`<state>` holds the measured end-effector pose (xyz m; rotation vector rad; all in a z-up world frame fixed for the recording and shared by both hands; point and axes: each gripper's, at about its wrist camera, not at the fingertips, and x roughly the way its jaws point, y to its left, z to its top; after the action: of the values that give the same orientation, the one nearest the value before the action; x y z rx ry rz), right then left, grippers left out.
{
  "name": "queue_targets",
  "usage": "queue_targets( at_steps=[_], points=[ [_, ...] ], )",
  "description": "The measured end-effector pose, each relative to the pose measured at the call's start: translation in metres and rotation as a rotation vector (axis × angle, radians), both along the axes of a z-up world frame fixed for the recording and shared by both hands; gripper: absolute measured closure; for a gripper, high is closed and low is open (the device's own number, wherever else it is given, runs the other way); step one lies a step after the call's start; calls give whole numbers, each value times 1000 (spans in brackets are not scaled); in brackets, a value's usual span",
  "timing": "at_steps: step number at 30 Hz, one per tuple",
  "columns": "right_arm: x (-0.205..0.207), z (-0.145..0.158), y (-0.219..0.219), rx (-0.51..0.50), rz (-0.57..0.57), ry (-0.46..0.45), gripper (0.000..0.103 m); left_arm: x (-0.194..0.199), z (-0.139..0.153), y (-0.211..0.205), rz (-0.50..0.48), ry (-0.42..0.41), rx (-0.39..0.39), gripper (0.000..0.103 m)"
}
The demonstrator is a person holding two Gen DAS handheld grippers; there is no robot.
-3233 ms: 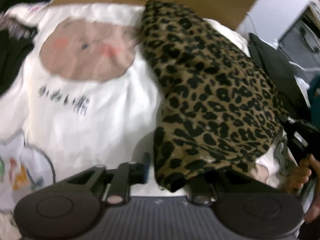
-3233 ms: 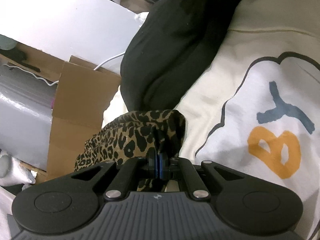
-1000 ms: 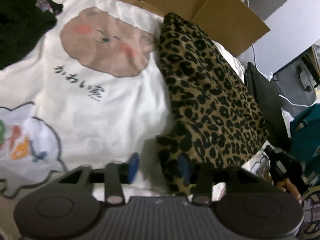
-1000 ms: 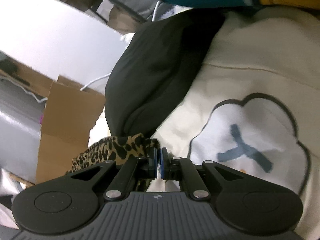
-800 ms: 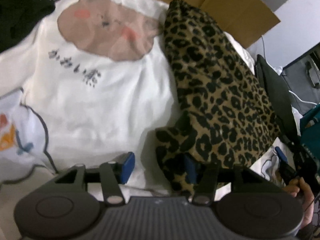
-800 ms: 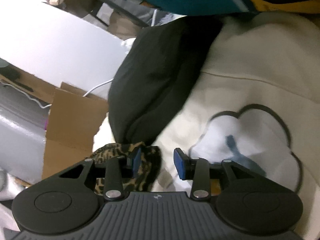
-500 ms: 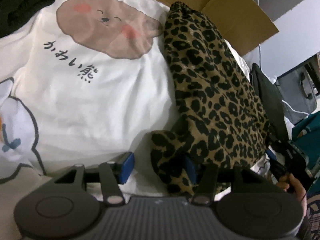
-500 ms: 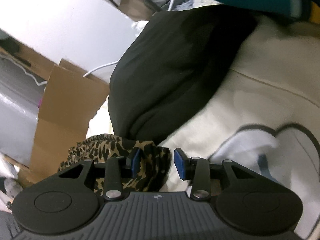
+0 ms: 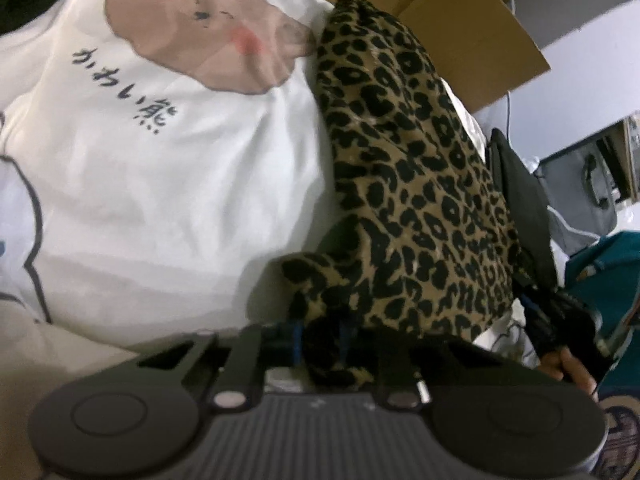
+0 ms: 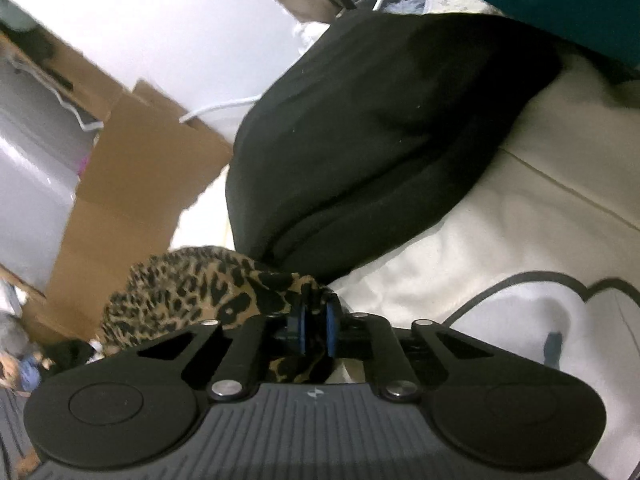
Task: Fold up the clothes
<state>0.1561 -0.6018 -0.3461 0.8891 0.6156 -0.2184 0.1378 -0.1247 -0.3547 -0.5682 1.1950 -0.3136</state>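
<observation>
A folded black garment (image 10: 380, 140) and a brown cardboard box (image 9: 472, 28) flank the tan, black-spotted leopard-print garment (image 9: 408, 184), which lies folded long on a white bedcover printed with a brown bear (image 9: 168, 152). The left gripper (image 9: 320, 340) and right gripper (image 10: 314, 328) are each closing, pads pinching a near corner of it.

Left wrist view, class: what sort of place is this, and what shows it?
Probably a bedroom or storeroom at home: printed bedding under a leopard-print garment, cardboard boxes against the wall, a suitcase beyond.
</observation>
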Motion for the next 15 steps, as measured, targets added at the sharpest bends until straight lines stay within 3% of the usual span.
queue_targets(
  at_steps=[9,15],
  points=[
    [-19,13,6,85,-49,-63,98,3,37,19,26,-47,-9,98],
    [-39,17,17,163,-72,-54,98,3,61,32,17,-54,10,98]
  ],
)
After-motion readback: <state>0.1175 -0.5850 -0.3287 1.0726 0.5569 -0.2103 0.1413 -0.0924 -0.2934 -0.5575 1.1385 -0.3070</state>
